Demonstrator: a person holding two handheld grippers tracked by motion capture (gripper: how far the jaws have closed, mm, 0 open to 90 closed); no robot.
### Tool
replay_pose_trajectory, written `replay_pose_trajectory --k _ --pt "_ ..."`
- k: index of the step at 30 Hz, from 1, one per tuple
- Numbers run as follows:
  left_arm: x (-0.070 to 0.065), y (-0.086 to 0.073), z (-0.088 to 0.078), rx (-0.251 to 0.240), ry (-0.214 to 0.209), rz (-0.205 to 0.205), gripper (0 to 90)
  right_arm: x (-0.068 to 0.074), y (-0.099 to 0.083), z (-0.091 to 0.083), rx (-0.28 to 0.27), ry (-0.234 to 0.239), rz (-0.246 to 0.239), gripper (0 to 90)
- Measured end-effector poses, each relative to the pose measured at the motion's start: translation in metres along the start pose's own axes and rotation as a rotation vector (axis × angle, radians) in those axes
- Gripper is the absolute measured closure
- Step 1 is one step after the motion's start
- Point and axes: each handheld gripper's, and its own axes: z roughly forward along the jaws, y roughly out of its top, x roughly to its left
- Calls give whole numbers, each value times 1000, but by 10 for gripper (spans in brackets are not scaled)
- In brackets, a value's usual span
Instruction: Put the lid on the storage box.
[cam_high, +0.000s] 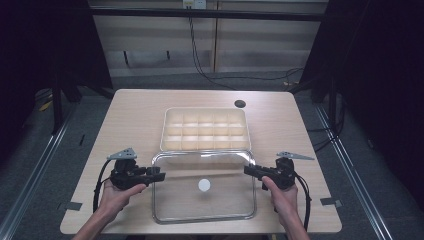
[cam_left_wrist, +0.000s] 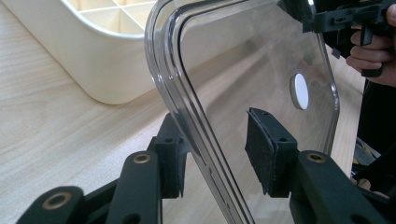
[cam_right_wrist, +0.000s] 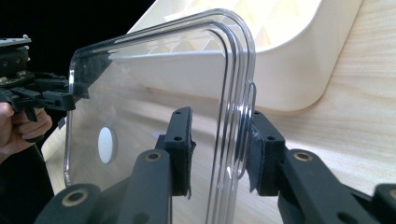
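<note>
A clear plastic lid (cam_high: 180, 200) with a white round dot (cam_high: 204, 185) sits in front of a cream compartment tray (cam_high: 165, 125), its far edge over the tray's near wall. My left gripper (cam_high: 161, 176) straddles the lid's left rim. In the left gripper view (cam_left_wrist: 217, 149) one pad (cam_left_wrist: 173, 158) touches the lid (cam_left_wrist: 243, 60) and the other pad (cam_left_wrist: 266, 149) stands off, so it is open. My right gripper (cam_high: 247, 170) is at the right rim. In the right gripper view (cam_right_wrist: 217, 140) it is shut on the lid (cam_right_wrist: 154, 93). I cannot tell whether the lid rests on the table.
The tray (cam_left_wrist: 93, 65) (cam_right_wrist: 289, 70) has several empty compartments. A dark round hole (cam_high: 240, 104) is in the wooden table (cam_high: 130, 115) behind the tray. Bare wood lies to both sides. Dark floor and cables surround the table.
</note>
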Motion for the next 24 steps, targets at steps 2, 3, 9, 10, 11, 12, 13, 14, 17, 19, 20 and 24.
replay_pose_trajectory --k 2,3,9,10,11,12,13,14,17,19,20,24 --pt "0 1 -2 -8 1 2 601 1 2 0 -3 0 2 655" --pt "0 1 -2 -8 1 2 605 1 2 0 -3 0 2 655" --pt "-2 6 -9 -28 1 15 629 5 8 -2 -23 11 -12 668" --pt "-2 7 -10 -29 7 22 630 6 8 -2 -27 15 -10 670" --pt "-2 7 -10 -29 7 22 630 6 9 -2 -28 15 -11 673" --pt "-3 8 -11 -33 15 34 630 6 9 -3 -30 19 -12 674" --pt "-3 8 -11 -33 15 34 629 6 9 -3 -30 19 -12 674" --pt "-3 10 -10 -33 16 36 629 7 11 -3 -34 14 -14 675" --pt "-4 11 -11 -38 19 30 635 9 13 -4 -37 11 -19 677" --pt "-4 12 -13 -45 23 30 640 10 14 -4 -40 10 -23 680" --pt "-5 13 -13 -50 29 35 641 10 14 -5 -41 12 -26 683" --pt "-6 16 -16 -60 42 34 645 13 17 -6 -47 12 -32 687"
